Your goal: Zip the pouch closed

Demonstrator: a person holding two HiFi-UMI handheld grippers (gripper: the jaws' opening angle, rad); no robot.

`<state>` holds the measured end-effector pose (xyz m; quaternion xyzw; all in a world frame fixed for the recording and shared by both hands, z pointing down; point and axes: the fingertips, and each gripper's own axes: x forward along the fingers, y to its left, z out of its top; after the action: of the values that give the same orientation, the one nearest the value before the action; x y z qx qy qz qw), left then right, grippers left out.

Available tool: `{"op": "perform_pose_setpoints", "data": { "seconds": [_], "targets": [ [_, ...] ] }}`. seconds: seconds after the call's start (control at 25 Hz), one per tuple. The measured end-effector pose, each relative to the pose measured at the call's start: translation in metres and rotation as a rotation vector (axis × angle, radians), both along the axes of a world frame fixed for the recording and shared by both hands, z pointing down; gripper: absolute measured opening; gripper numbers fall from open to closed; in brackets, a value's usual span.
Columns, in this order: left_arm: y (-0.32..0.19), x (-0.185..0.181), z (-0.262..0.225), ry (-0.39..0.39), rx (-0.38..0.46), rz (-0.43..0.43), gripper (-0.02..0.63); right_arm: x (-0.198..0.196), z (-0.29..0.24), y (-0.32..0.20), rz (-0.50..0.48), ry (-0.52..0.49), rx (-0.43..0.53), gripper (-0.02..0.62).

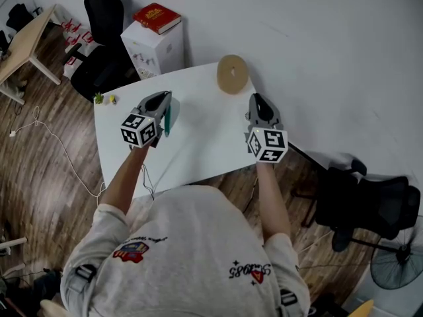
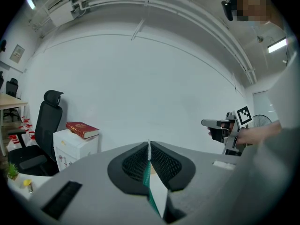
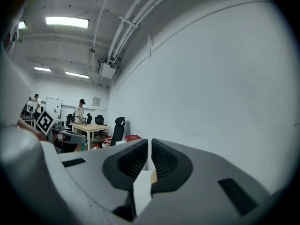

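The teal pouch [image 1: 167, 119] sits in your left gripper [image 1: 162, 98], seen edge-on as a thin strip over the left half of the white table [image 1: 198, 147]; from the head view you cannot tell whether it touches the tabletop. In the left gripper view the jaws of your left gripper [image 2: 149, 147] are pressed together, with the pouch [image 2: 146, 177] showing as a teal edge pinched in the slit between them. Your right gripper [image 1: 257, 99] is well apart from the pouch, held over the table's right edge. In its own view, your right gripper [image 3: 149, 145] has its jaws brought together to a narrow slit, and nothing of the pouch is between them. Both grippers point away from you toward the white wall. A round tan disc [image 1: 232, 74] lies on the far edge of the table, between the two grippers and nearer your right one. A small green plant [image 1: 98, 98] stands at the far left corner of the table. Beyond that corner a red book [image 1: 157, 17] lies on a white box [image 1: 155, 50], with a black chair [image 1: 102, 18] just beside it.
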<state>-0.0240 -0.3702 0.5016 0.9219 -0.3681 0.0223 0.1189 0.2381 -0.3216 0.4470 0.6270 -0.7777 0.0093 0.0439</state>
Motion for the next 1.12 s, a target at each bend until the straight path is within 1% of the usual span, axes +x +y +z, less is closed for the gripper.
{"op": "perform_pose_setpoints", "data": {
  "seconds": [0.16,0.28,0.32,0.4,0.48,1.12],
  "targets": [
    [0.004,0.002,-0.003,0.001,0.006,0.008,0.014,-0.008,0.001,0.004,-0.023,0.001,0.008,0.039],
    [0.008,0.003,-0.003,0.001,0.009,0.016,0.014,-0.013,0.009,0.006,-0.034,0.0,-0.005,0.04],
    [0.009,0.003,-0.002,0.001,0.009,0.017,0.014,-0.014,0.01,0.007,-0.034,0.001,-0.008,0.038],
    [0.008,0.003,-0.001,0.003,0.008,0.018,0.014,-0.015,0.013,0.008,-0.034,0.004,-0.011,0.01],
    [0.007,0.003,0.0,0.003,0.007,0.018,0.014,-0.016,0.016,0.008,-0.032,0.004,-0.013,-0.004],
    [0.005,0.003,0.003,-0.002,-0.001,0.018,0.014,-0.019,0.025,0.006,-0.047,0.007,-0.047,-0.011]
  ]
}}
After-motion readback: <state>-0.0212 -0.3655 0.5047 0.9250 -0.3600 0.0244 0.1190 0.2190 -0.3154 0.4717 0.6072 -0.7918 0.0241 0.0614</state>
